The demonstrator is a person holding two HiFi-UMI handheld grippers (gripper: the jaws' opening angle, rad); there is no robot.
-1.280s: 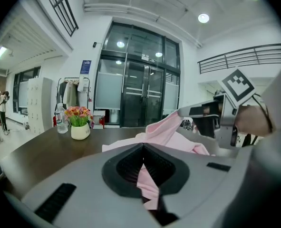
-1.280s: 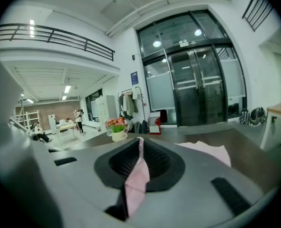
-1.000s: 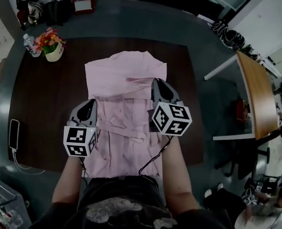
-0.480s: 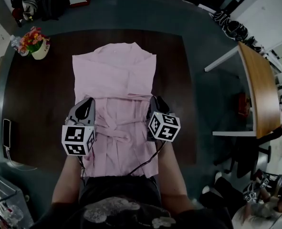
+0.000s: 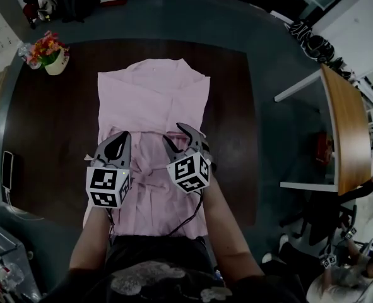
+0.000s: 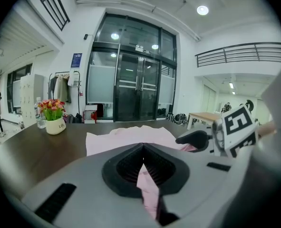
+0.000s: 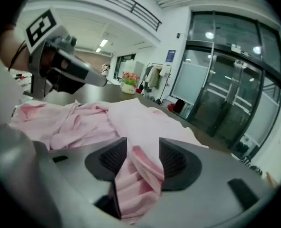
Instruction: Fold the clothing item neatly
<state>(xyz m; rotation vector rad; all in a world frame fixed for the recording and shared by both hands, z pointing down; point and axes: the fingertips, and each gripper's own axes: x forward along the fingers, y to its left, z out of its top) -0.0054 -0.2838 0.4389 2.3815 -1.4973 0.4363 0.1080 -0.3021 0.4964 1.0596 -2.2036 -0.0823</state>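
Currently, the pink garment (image 5: 151, 103) lies lengthwise down the middle of the dark desk (image 5: 47, 137), collar end toward the far edge and lower part bunched toward the near edge. The left gripper (image 5: 124, 136) has its fingers closed on a pinch of the pink cloth. The right gripper (image 5: 174, 134) has its fingers opening, with a loose fold between them, apparently no longer pressed. A flower pot (image 5: 52, 57) stands at the far left corner.

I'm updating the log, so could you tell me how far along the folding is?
Done: the pink garment looks folded in at both sides, a long strip on the table. In hand: left tongs pinch the cloth; right tongs are opening, cloth between them. Left: probably folding the strip's length.
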